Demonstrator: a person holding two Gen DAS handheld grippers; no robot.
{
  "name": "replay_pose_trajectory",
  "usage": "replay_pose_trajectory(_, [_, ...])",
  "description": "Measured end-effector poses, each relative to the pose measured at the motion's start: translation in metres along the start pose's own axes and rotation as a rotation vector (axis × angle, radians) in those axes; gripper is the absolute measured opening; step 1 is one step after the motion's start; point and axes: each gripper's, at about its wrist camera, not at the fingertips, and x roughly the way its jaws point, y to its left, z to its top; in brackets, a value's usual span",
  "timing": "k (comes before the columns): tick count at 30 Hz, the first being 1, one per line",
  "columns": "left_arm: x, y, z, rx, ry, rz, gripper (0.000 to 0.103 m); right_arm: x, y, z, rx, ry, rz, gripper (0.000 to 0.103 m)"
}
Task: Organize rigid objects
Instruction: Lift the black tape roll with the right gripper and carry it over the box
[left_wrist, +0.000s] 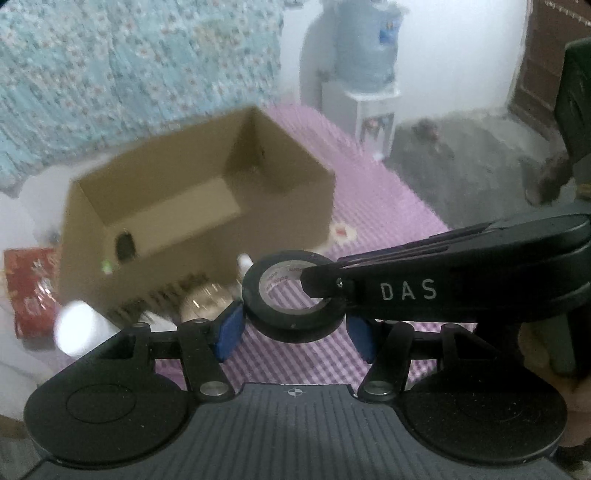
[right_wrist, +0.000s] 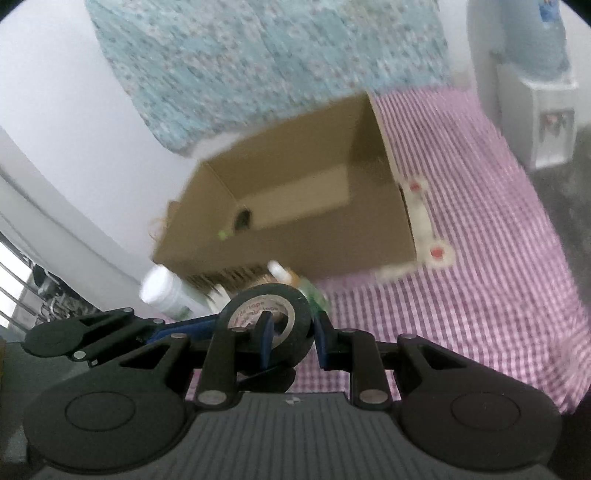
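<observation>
Both grippers clamp black tape roll (left_wrist: 293, 295) | left (left_wrist: 295, 328), right (right_wrist: 291, 339) | only left view shows red packet (left_wrist: 31, 291), seemingly.

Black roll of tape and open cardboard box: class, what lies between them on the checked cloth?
In the right wrist view, small blurred bottles stand between the black roll of tape and the open cardboard box.

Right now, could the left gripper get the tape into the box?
Probably yes. The left gripper holds the tape across its outside, the right gripper pinches its wall, and the box ahead is open-topped with nothing between. The right must let go first.
</observation>
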Motion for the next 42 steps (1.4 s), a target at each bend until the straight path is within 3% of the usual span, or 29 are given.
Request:
replay_pose_trajectory(9, [-0.033, 0.037, 0.044, -0.054, -0.1, 0.083, 0.06, -0.009, 0.042, 0.057, -0.121, -0.099, 0.091, 0.026])
replay_pose_trajectory(15, [-0.026, 0.077, 0.076, -0.097, -0.086, 0.13, 0.06, 0.023, 0.056, 0.113, -0.156, -0.053, 0.171, 0.026])
replay_pose_trajectory(19, [-0.008, 0.111, 0.099, -0.153, -0.034, 0.121, 0.06, 0.059, 0.061, 0.154, -0.15, 0.025, 0.209, 0.026])
replay_pose_trajectory(25, [0.056, 0.166, 0.131, -0.274, 0.13, 0.052, 0.06, 0.132, 0.044, 0.196, -0.078, 0.174, 0.213, 0.026])
replay_pose_trajectory(34, [0.141, 0.188, 0.138, -0.32, 0.315, 0.074, 0.06, 0.241, 0.006, 0.208, 0.023, 0.347, 0.171, 0.026])
replay_pose_trajectory(42, [0.187, 0.204, 0.136, -0.359, 0.392, 0.098, 0.06, 0.295, -0.013, 0.203, 0.066, 0.409, 0.152, 0.026])
